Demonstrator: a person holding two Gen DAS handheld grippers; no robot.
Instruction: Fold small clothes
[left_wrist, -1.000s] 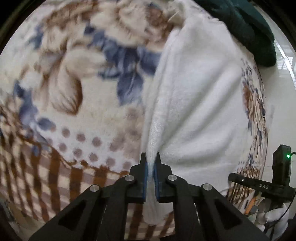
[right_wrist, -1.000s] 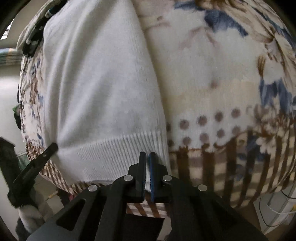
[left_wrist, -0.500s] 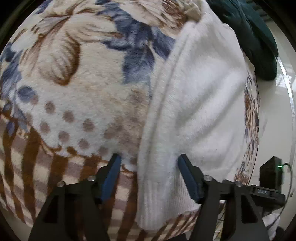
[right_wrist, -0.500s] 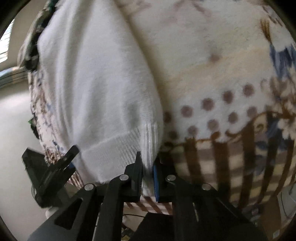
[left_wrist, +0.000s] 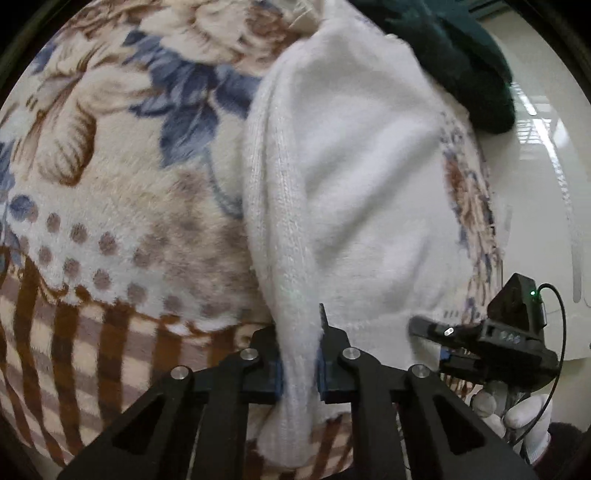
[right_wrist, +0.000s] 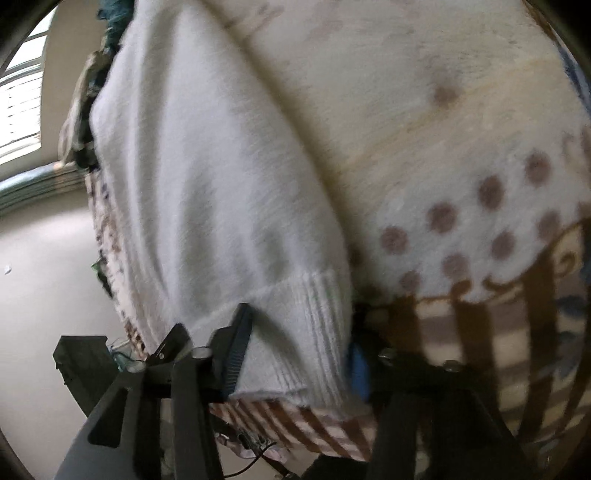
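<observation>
Left hand-held gripper (left_wrist: 298, 363) at bottom center pinches the folded edge of the white sweater (left_wrist: 354, 206), which lies on the patterned blanket (left_wrist: 110, 192). Right hand-held gripper (right_wrist: 295, 363) spread wide around the ribbed hem (right_wrist: 306, 328), bottom center.

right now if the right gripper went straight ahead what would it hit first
The white sweater. The right gripper is open, its fingers straddling the ribbed hem, so going on would run into the knit right away, with the floral blanket beneath. Depth is blurred.

White sweater (left_wrist: 354, 192) in left gripper (left_wrist: 298, 365)
</observation>
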